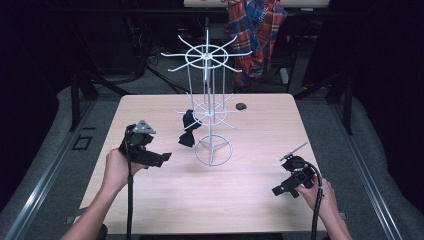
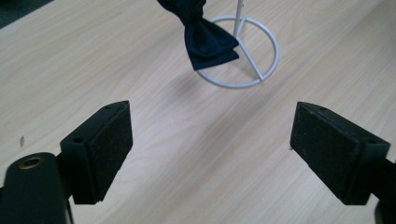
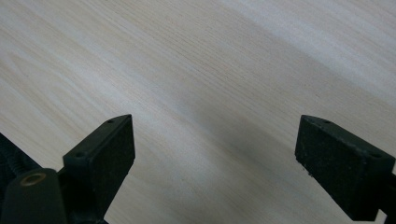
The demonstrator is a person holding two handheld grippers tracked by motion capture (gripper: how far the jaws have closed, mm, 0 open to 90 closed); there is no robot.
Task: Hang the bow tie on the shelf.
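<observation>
A white wire display rack (image 1: 209,95) stands upright on the wooden table (image 1: 165,200), its ring base (image 2: 243,56) near the middle. A dark navy bow tie (image 1: 188,128) hangs from a lower arm on the rack's left side; its lower end (image 2: 205,44) dangles just above the ring base. My left gripper (image 1: 162,159) is held left of the rack, jaws wide apart and empty (image 2: 210,149), pointing toward the bow tie. My right gripper (image 1: 281,190) hovers near the table's front right, open over bare wood (image 3: 212,158).
A small dark round object (image 1: 241,106) lies on the table behind the rack, right of its pole. A plaid shirt (image 1: 256,35) hangs beyond the far edge. Dark frames and cables surround the table.
</observation>
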